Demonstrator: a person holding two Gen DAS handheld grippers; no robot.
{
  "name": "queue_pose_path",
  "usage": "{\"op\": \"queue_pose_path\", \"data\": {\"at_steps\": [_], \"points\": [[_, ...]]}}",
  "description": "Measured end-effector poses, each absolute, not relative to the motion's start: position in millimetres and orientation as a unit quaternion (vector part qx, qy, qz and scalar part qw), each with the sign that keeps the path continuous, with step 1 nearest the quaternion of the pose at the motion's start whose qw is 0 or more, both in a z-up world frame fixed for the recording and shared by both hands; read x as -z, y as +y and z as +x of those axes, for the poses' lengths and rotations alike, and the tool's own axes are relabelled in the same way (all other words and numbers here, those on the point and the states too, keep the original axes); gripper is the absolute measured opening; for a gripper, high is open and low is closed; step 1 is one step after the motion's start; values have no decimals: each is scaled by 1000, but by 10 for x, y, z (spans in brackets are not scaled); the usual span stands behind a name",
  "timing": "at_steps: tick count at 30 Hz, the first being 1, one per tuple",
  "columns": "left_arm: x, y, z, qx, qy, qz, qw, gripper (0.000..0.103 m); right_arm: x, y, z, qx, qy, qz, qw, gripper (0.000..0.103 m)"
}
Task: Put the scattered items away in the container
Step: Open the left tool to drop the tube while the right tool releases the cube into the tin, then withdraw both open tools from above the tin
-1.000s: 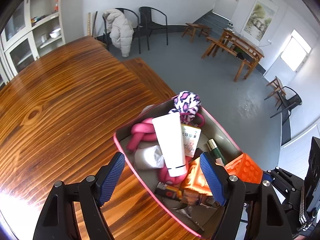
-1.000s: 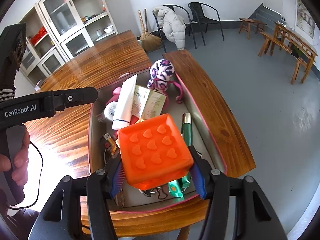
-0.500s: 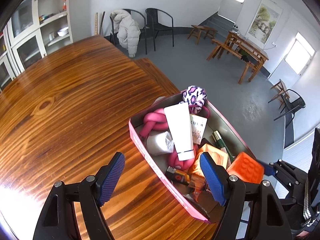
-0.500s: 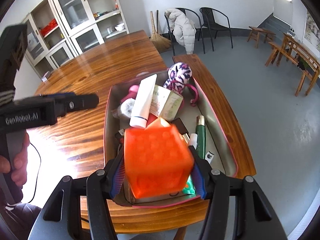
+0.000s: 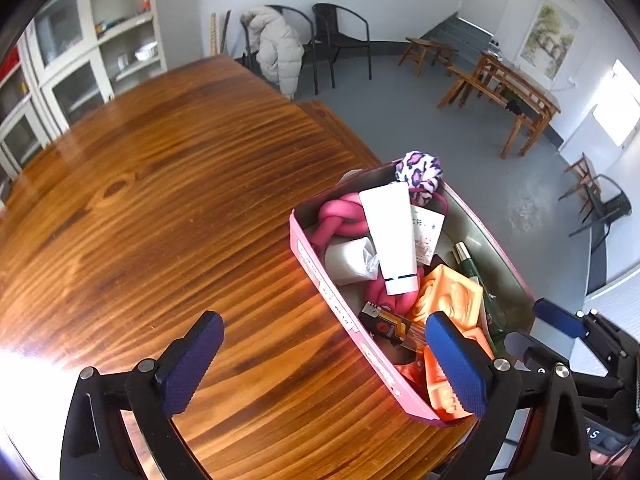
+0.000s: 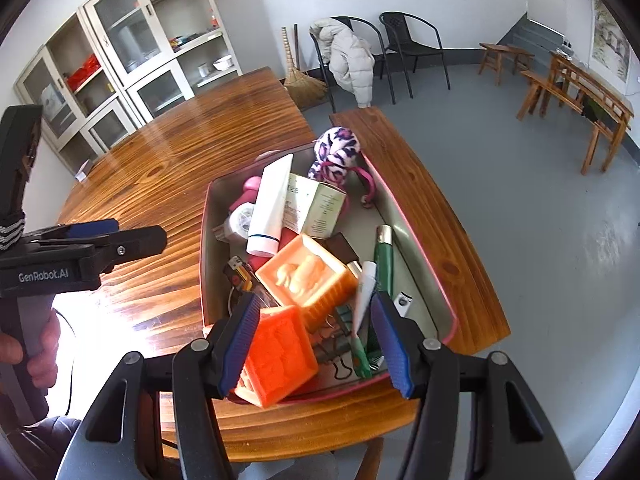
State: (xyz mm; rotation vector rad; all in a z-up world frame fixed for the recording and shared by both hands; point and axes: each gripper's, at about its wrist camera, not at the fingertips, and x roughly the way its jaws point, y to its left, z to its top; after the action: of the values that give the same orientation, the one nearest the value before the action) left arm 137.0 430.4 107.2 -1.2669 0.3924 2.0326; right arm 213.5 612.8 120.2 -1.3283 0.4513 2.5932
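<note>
The pink-rimmed grey container [image 6: 412, 232] stands at the table's edge, full of items: a white tube [image 6: 270, 204], a leaflet [image 6: 316, 208], a purple spotted plush [image 6: 336, 152], a green tube [image 6: 384, 260] and a pale orange block [image 6: 306, 276]. My right gripper [image 6: 315, 304] hangs over the container's near end, its jaws opening. The bright orange block [image 6: 278, 354] lies tilted in that end beside the left pad, well apart from the right pad. My left gripper [image 5: 323, 320] is spreading its jaws wide above the table, straddling the container's pink side wall [image 5: 320, 276] and gripping nothing.
The wooden table [image 5: 160, 200] stretches left of the container. A bench [image 6: 432, 208] runs along its far side. A hand [image 6: 16, 356] holds the left tool. Chairs with a coat [image 6: 352, 60], shelves and wooden furniture stand farther off.
The right jaws spread and the orange block dropped from between them into the container's near end. The left jaws widened, and that gripper drew off to the container's left side.
</note>
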Motion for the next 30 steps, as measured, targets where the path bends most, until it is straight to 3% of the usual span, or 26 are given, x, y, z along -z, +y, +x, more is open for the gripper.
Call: {"op": "queue_pose_path", "data": {"at_steps": [2, 13, 18, 30], "points": [[-1118, 4324, 1395, -789, 159, -483, 344, 102, -1218, 6136, 2160, -874, 151, -451, 103, 82], [-1524, 4437, 1496, -804, 156, -456, 348, 102, -1393, 6186, 2302, -857, 148, -474, 142, 88], [-1621, 4524, 1583, -799, 161, -457, 356, 102, -1501, 6128, 2334, -861, 130, -469, 148, 102], [-1627, 4622, 1692, -792, 176, -462, 358, 102, -1529, 6113, 2364, -864, 132, -465, 140, 102]]}}
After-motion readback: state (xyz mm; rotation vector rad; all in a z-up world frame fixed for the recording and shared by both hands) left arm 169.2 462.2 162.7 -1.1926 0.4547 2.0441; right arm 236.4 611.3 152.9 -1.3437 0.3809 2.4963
